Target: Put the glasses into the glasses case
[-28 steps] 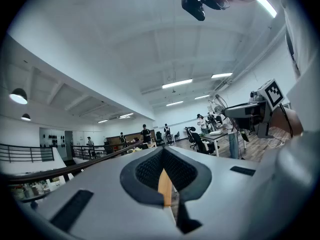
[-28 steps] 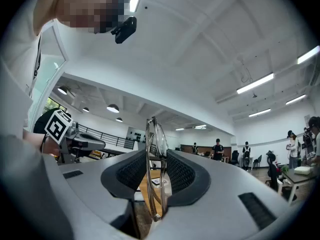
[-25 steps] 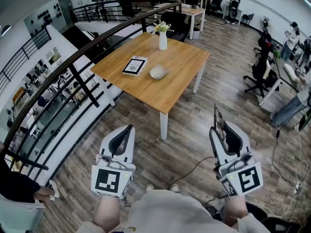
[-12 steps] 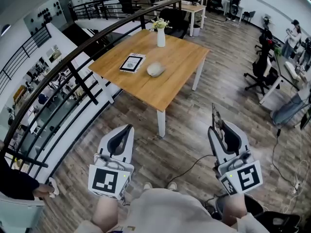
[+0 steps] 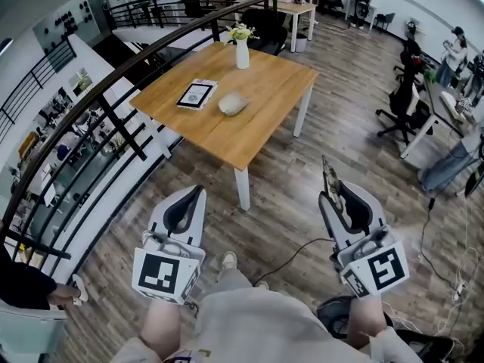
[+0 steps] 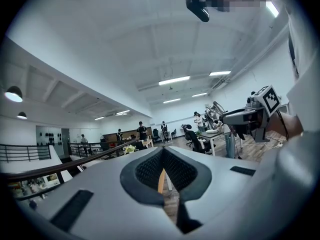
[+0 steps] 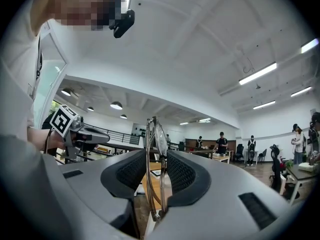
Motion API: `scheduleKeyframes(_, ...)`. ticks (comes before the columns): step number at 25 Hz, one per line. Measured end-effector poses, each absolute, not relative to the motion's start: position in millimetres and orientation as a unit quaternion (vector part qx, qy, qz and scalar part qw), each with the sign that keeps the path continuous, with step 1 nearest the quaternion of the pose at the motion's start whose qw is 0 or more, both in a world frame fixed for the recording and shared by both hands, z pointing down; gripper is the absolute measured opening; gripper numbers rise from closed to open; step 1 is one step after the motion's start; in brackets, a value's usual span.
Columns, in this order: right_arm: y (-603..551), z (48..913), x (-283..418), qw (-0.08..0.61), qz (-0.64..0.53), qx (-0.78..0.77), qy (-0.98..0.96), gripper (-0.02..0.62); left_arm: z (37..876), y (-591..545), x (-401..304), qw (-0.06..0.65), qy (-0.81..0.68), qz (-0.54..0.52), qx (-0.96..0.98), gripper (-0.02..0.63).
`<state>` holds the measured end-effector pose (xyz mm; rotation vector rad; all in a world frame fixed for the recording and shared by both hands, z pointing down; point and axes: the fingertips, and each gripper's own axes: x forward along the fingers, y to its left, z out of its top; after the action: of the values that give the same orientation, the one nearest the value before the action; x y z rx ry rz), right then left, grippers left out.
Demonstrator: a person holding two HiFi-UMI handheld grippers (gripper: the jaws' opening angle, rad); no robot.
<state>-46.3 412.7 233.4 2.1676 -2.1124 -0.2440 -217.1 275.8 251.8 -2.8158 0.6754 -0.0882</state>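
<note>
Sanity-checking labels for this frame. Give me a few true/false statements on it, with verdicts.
1. The right gripper is closed on the glasses. True.
2. The left gripper holds the glasses case. False: its jaws are together on nothing, and the case lies on the table.
3. A vase with flowers stands on the table. True.
4. Both grippers hang over the tabletop. False: they are over the wooden floor, short of the table.
</note>
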Motion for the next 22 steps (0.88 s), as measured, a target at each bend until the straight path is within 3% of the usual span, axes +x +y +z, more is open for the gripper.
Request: scheduleKeyframes(22,275,281,20,0.091,-0.03,0.705,-0.703,0.146,290,143,-153,0.094,0.223,-0.068,-0.968,0.015)
